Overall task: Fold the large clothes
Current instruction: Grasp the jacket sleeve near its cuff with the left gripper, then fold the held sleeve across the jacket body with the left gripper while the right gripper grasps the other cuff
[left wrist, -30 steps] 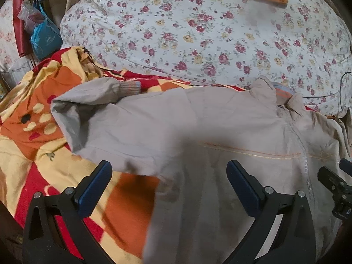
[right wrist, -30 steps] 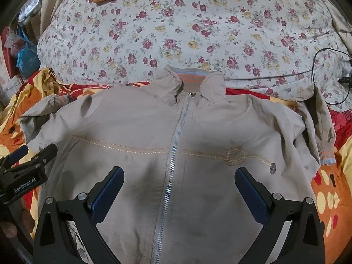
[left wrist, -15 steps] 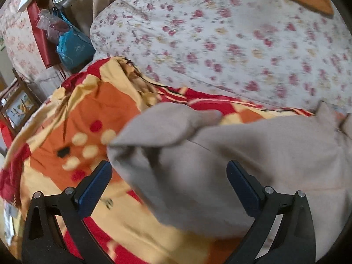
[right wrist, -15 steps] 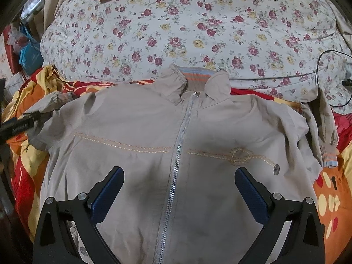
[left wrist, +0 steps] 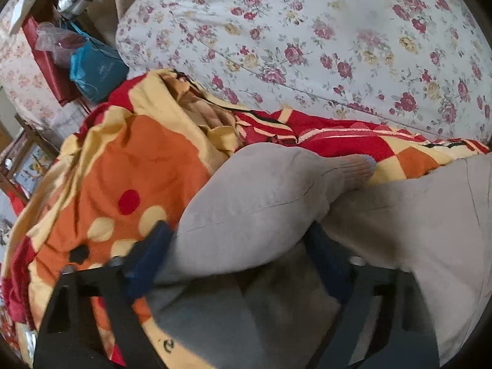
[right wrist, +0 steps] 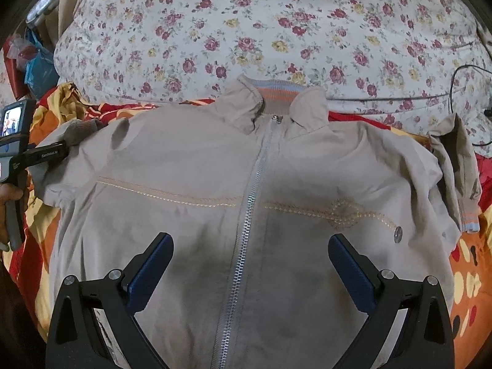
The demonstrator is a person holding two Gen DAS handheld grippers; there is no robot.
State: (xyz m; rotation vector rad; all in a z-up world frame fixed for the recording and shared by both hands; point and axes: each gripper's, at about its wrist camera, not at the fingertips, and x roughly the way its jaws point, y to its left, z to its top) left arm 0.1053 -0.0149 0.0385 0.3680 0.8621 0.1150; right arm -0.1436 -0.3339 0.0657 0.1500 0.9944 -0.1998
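Since the earlier frames the left gripper [left wrist: 236, 246] has moved in on the jacket's folded left sleeve [left wrist: 255, 203]: the sleeve, well ahead of the fingers half a second ago, now bulges between them, its cloth against both pads, which stand spread wide and not pinched. The right gripper [right wrist: 247, 253] has barely shifted; it hovers with its fingers wide apart over the lower front of the jacket [right wrist: 190, 166], holding nothing. The jacket lies face up and zipped on an orange, red and yellow blanket [right wrist: 470, 279], collar toward a floral quilt [right wrist: 276, 30]. Only the right view shows the whole garment: the zipper [right wrist: 249, 212] down the middle, the other sleeve [right wrist: 458, 169] folded at the far side, and the left gripper's body at the sleeve. Only the left view shows the sleeve's ribbed cuff [left wrist: 356, 166] close up, lying on the blanket, and a blue bag [left wrist: 95, 67] beyond the bed.
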